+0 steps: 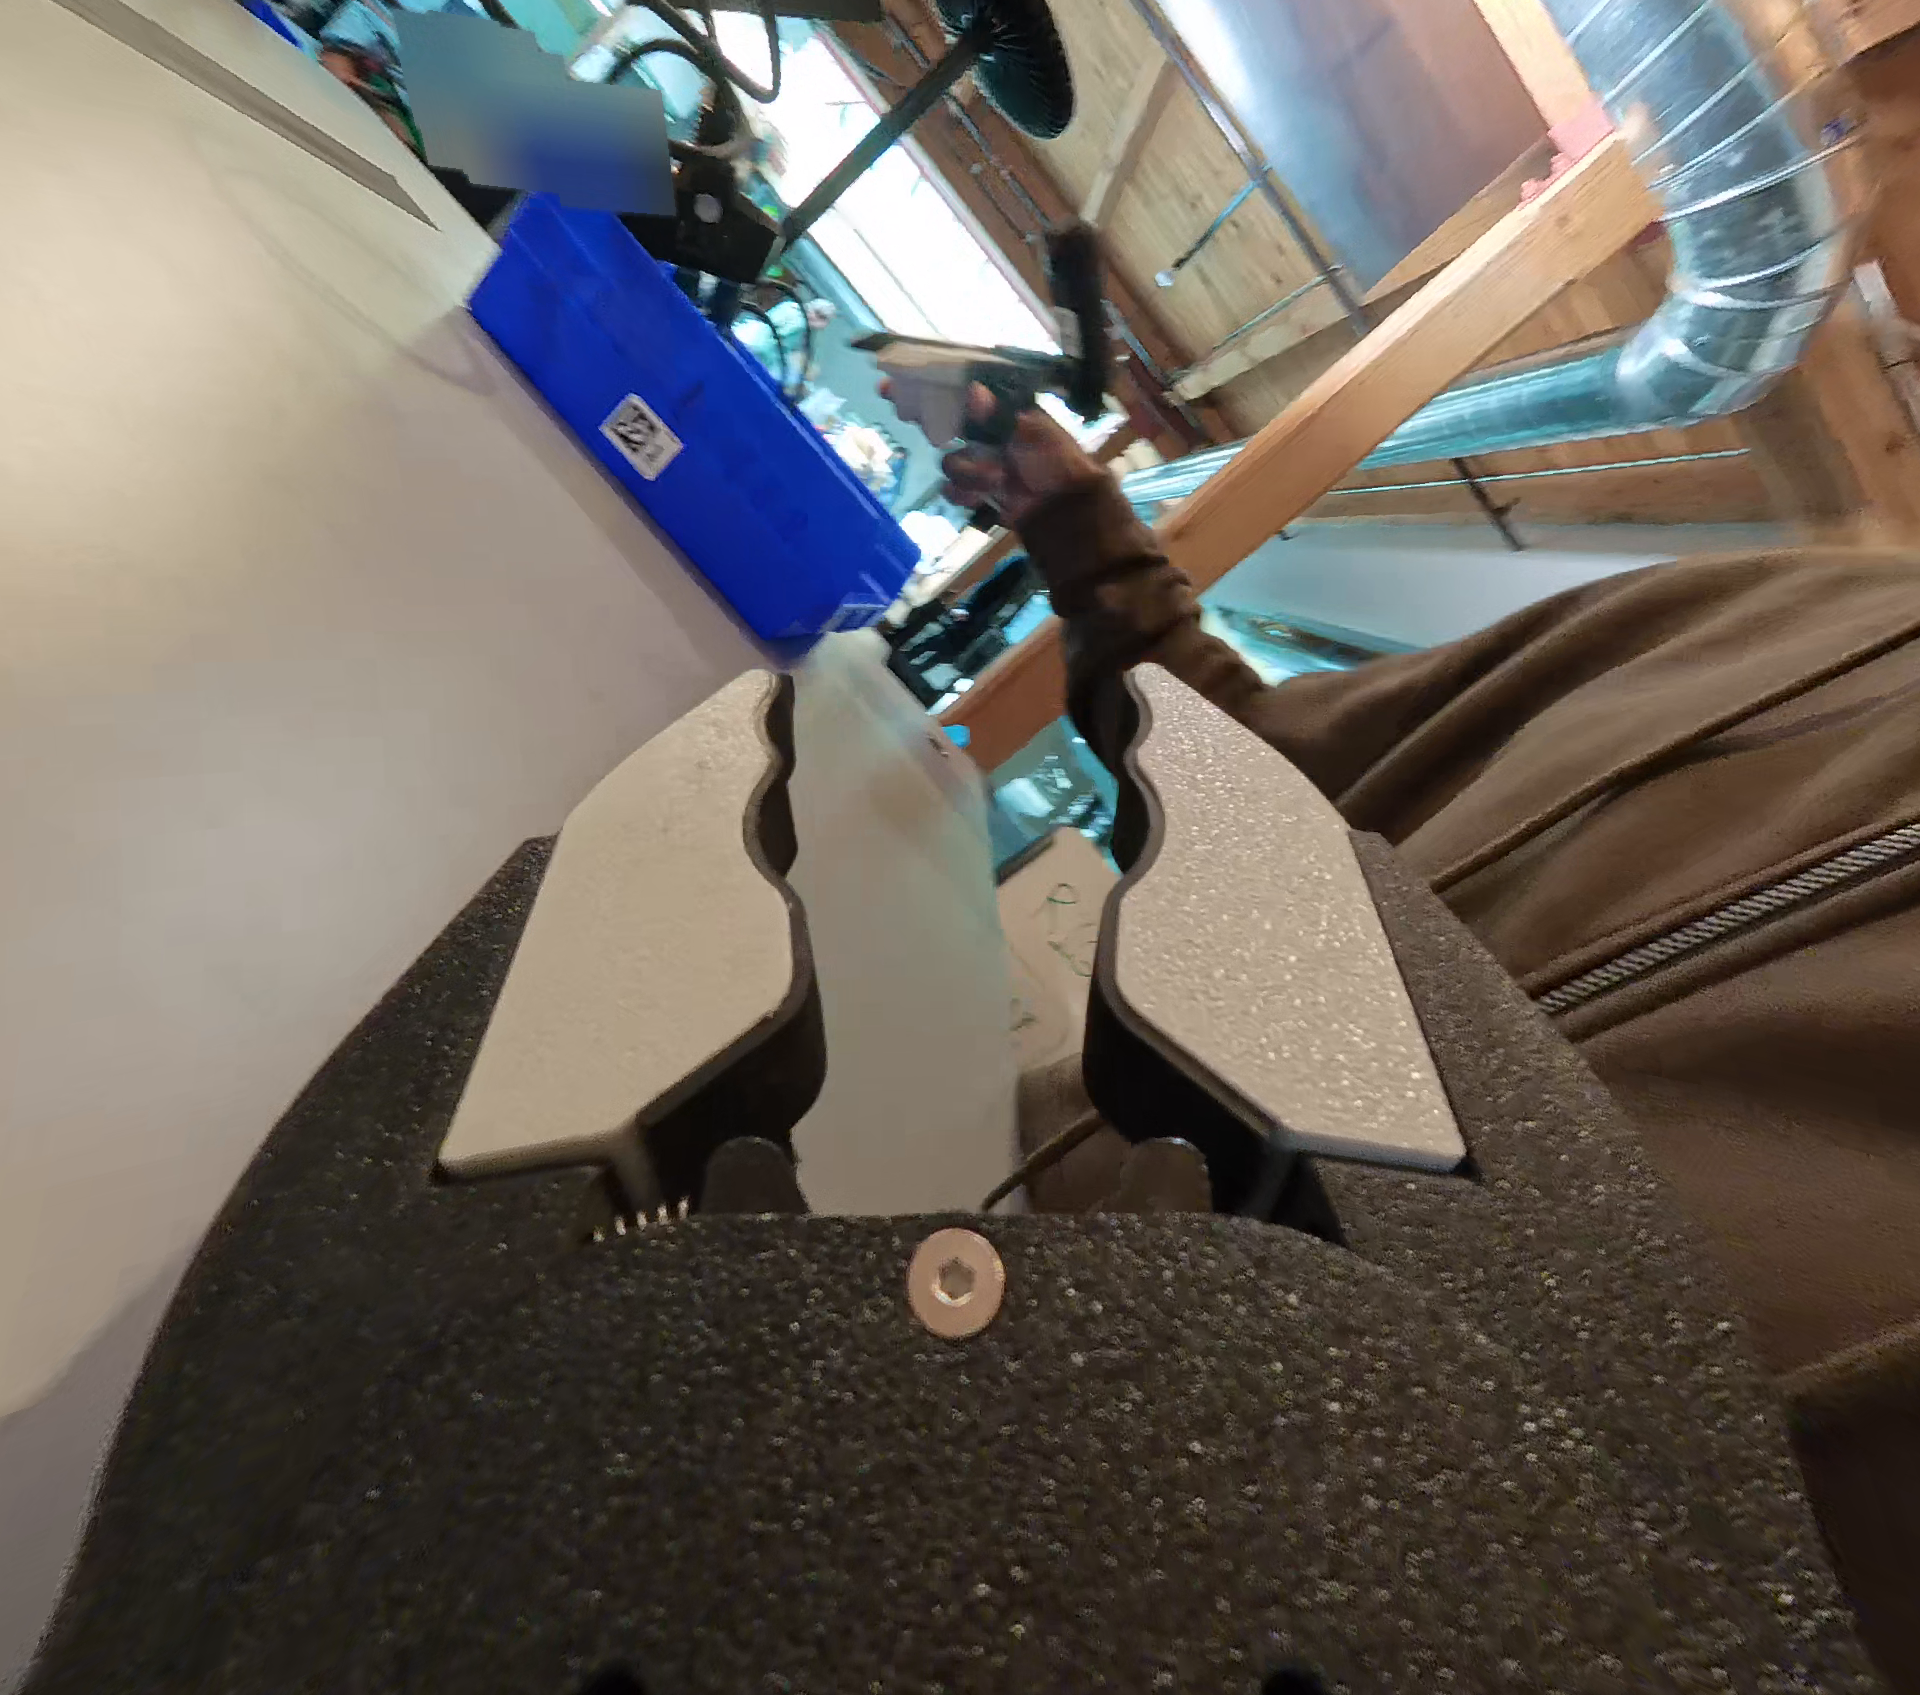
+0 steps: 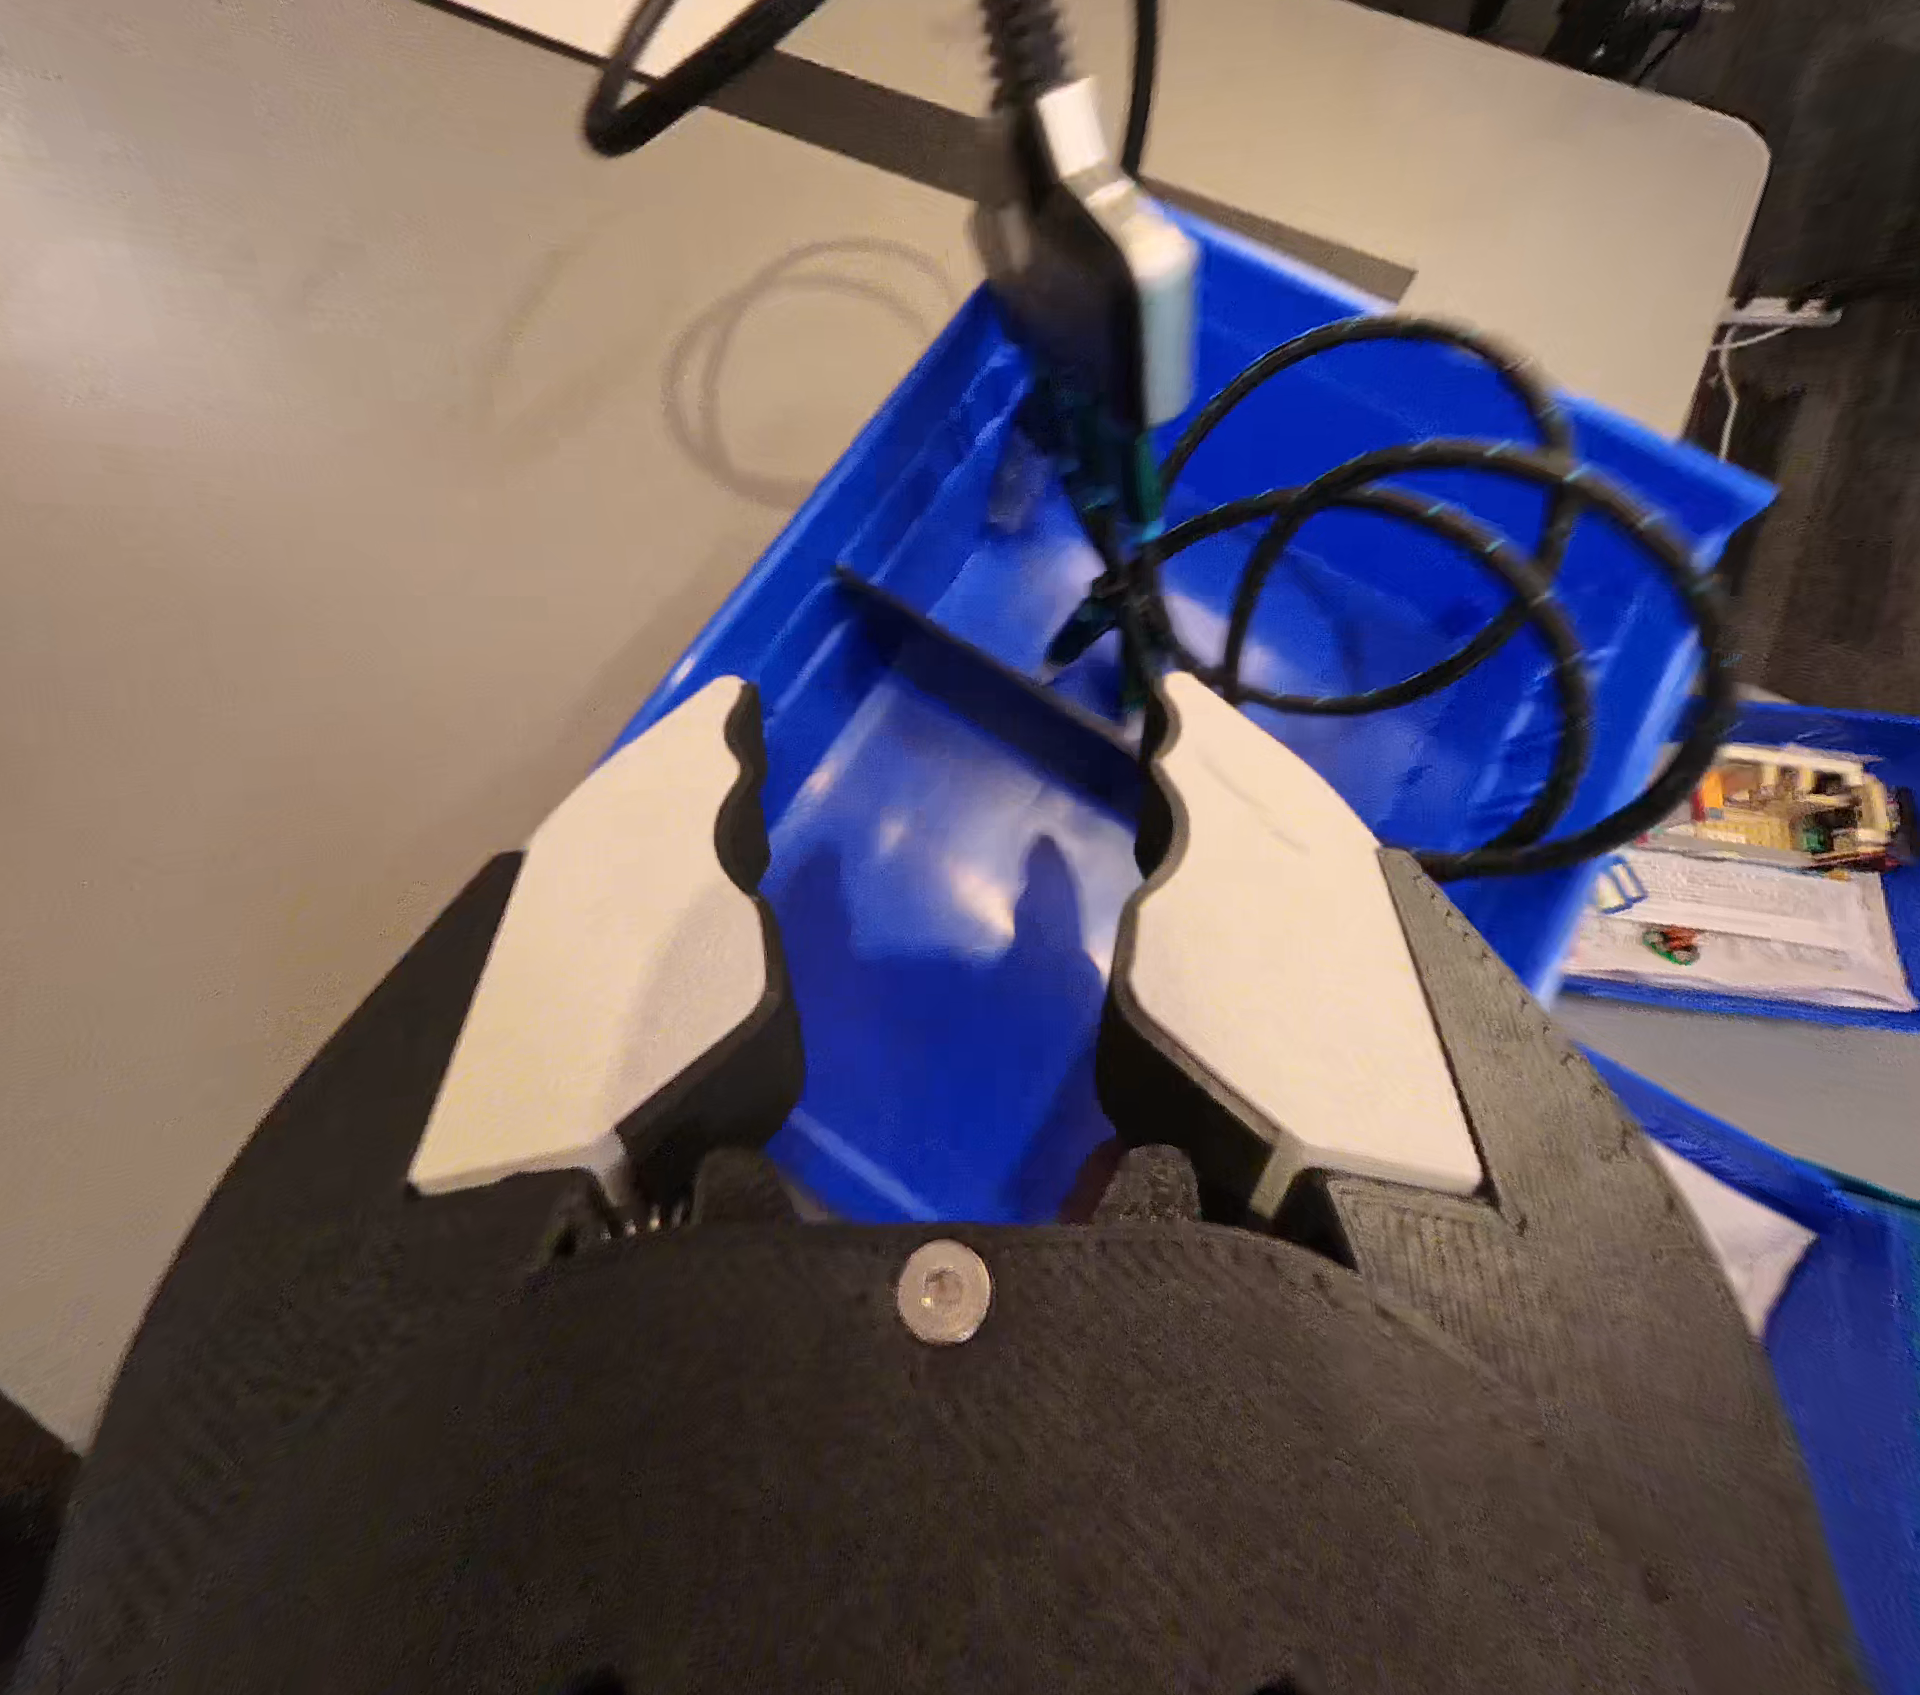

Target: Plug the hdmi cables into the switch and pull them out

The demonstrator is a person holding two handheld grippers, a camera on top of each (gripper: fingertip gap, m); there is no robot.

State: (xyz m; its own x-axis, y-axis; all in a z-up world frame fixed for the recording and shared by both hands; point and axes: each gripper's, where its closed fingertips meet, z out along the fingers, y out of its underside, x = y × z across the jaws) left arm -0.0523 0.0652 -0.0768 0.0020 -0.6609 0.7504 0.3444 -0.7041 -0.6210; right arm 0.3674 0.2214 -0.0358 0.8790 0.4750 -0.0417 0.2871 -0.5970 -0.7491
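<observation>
Two tools are in play, and we see both with fingers spread and nothing pinched between them; the left tool [image 1: 951, 710] is tipped on its side beside the pale desk [image 1: 260, 606], pointing past a blue bin [image 1: 707, 440] toward wooden beams and a silver duct [image 1: 1714, 315]; beyond its fingers a hand [image 1: 1013, 456] in a brown sleeve holds the other tool up near the bin, and a brown jacket [image 1: 1610, 814] fills the right of that view.

From the right wrist view, the right tool [image 2: 951, 710] hangs over the near compartment of the bin [image 2: 935, 970], which a dark divider [image 2: 977, 679] splits in two; a coiled black cable [image 2: 1455, 606] with teal flecks is over the far compartment, one loop reaching past the bin's rim, its strands just beside the right fingertip [image 2: 1179, 710]; whether they touch we cannot tell; blurred dark cables with a silver plug [image 2: 1122, 222] dangle in front of the camera; papers [image 2: 1745, 897] lie to the right on another blue tray; the desk [image 2: 312, 398] spreads to the left.
</observation>
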